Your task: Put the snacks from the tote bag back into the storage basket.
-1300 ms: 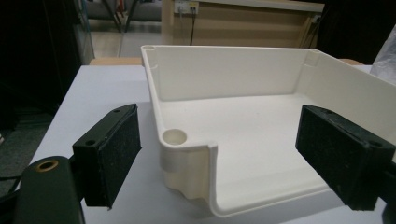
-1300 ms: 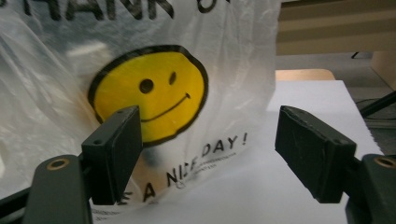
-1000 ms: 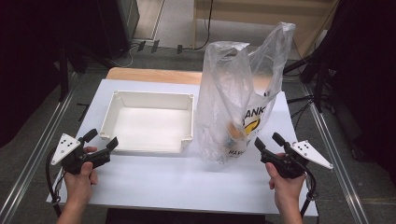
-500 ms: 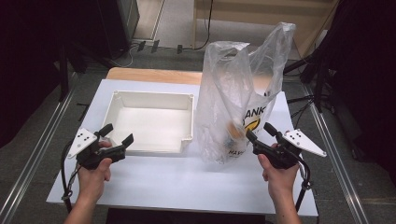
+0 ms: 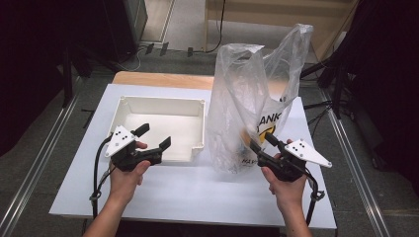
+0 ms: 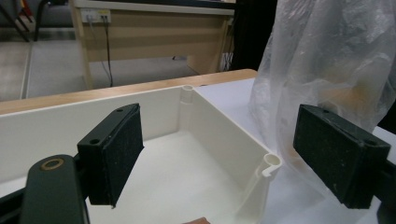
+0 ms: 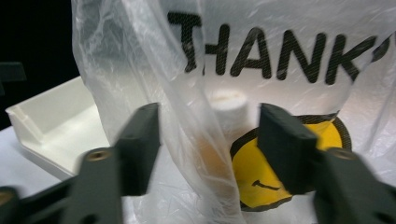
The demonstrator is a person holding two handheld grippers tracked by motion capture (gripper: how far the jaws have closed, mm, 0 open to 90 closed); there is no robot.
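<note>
While the left tongs hover apart, the plastic bag lies between the right tongs.

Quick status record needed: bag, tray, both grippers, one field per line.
bag: clear plastic bag upright on the white table, right of the tray, a bottle-like shape inside
tray: white tray, nothing visible inside
left gripper: left gripper open over the tray's near edge, holding nothing
right gripper: right gripper jaws have just been closing, at the bag's front, pads not yet pressing
</note>
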